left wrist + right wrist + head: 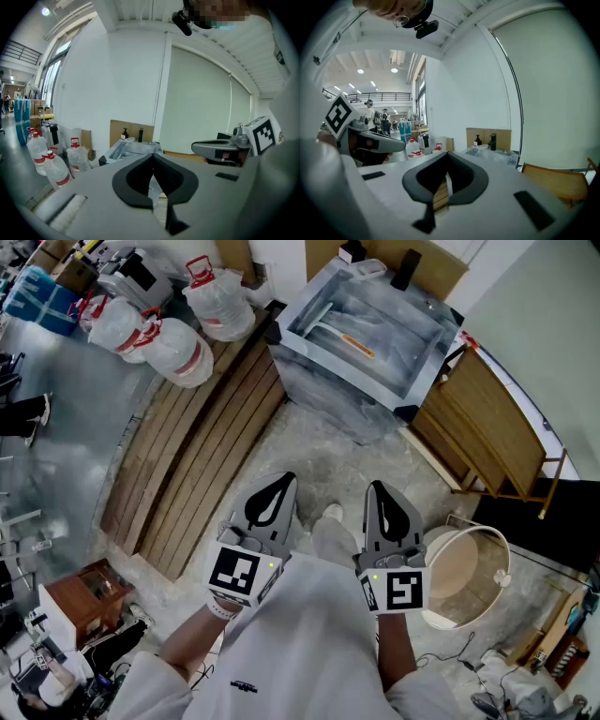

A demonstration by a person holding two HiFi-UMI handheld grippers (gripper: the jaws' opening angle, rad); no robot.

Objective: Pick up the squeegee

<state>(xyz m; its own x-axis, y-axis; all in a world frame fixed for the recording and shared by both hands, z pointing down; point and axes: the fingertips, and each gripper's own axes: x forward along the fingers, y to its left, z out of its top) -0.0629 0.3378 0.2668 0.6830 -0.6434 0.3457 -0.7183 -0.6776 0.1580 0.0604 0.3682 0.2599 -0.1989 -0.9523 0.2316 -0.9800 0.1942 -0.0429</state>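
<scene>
A grey sink basin [424, 379] stands ahead on the floor. Inside it lies a pale long-handled tool [317, 322] that looks like the squeegee, with an orange item [360, 345] beside it. Both grippers are held close to the person's body, well short of the basin. My left gripper [281, 480] points toward it with jaws closed tip to tip and nothing between them [153, 157]. My right gripper [379, 487] is alongside, also shut and empty [446, 155]. The basin [125, 151] shows past the left jaws, and past the right jaws [493, 153]; the squeegee is not visible in either gripper view.
Wooden planks [192, 451] lie on the floor at left, with several water jugs [178, 348] behind them. A white bucket [469, 573] stands at right, next to a wooden frame [492, 427]. A black tap [406, 268] and cardboard [431, 263] stand behind the basin.
</scene>
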